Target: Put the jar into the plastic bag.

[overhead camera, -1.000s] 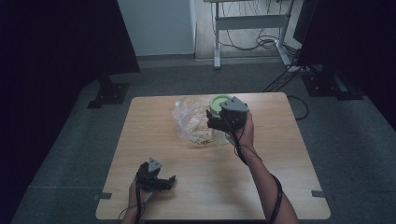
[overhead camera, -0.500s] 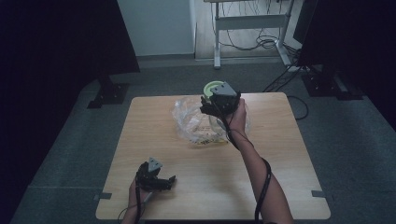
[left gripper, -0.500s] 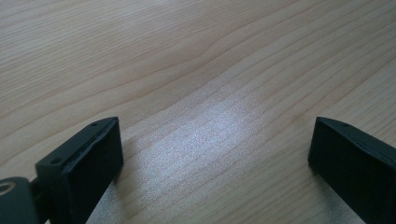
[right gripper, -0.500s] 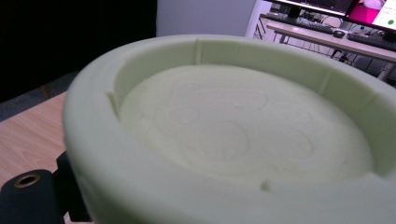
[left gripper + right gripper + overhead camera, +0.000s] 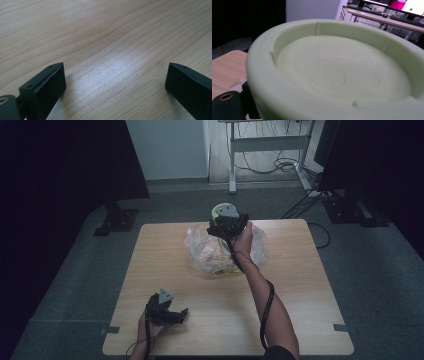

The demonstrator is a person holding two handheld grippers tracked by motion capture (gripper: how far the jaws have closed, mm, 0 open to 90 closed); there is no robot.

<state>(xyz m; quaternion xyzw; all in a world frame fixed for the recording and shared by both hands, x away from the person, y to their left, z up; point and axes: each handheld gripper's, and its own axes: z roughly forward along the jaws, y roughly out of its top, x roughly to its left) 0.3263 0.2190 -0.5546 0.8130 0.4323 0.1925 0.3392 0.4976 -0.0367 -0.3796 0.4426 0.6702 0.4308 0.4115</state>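
Observation:
My right gripper (image 5: 223, 221) is raised over the far middle of the table, shut on a pale green round lid-like dish (image 5: 219, 210). In the right gripper view the green dish (image 5: 337, 72) sits very close, its shallow hollow with embossed circles facing the camera and hiding most of the jaws. Below and in front of that hand a crumpled clear plastic bag (image 5: 212, 254) with something yellowish inside lies on the table. My left gripper (image 5: 169, 313) rests low at the near left, open, its jaws wide apart over bare wood (image 5: 115, 62).
The wooden table (image 5: 300, 285) stands on grey carpet. Beyond its far edge are a desk frame with cables (image 5: 265, 150) and dark stands (image 5: 117, 217). A black cable trails along the right forearm (image 5: 265, 305).
The right gripper has carried the green dish away from the person and to the left, off the bag toward the table's far edge. The left gripper has stayed put.

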